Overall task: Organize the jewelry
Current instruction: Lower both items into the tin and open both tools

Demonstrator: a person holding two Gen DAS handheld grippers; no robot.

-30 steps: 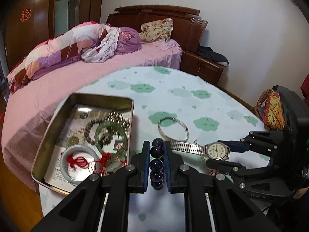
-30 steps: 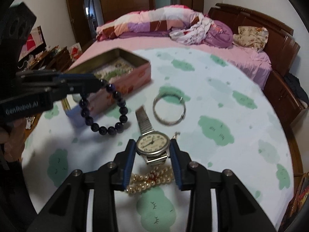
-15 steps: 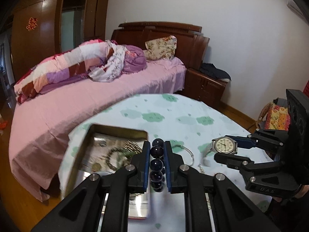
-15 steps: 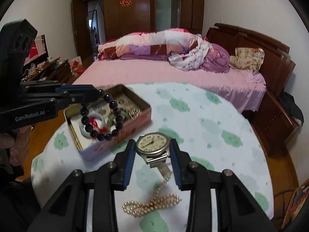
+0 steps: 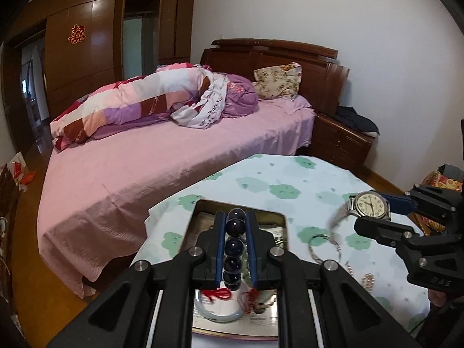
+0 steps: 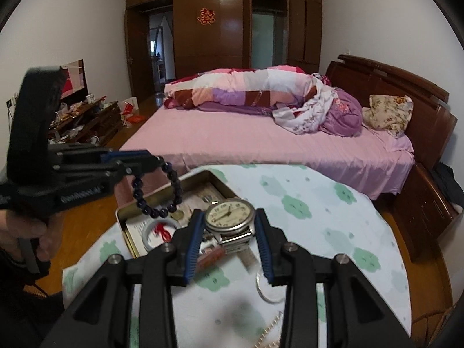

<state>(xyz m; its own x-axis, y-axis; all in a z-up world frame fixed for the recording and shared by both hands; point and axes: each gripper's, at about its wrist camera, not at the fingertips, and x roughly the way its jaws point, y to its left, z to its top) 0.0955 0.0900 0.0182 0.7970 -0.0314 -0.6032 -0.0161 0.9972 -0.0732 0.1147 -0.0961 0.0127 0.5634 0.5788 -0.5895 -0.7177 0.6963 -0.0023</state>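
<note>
Over the tin (image 5: 200,206) on the left, the left gripper (image 5: 235,249) has its fingers clamped on the bead bracelet (image 6: 158,191); a second ago it hung low by the surface, and it has since been lifted until the loop dangles free above the tin's open mouth. Inside lie a pale bangle (image 5: 216,313) with red tassels and other pieces. To the right, the right gripper (image 6: 229,240) has its fingers closed on the watch (image 6: 229,217), which was down on the cloth beside the pearls (image 5: 366,279) and now rides high in the air, strap trailing. A silver bangle (image 5: 323,245) stays on the surface. Both pieces look ready for the tin; the bracelet is nearer.
</note>
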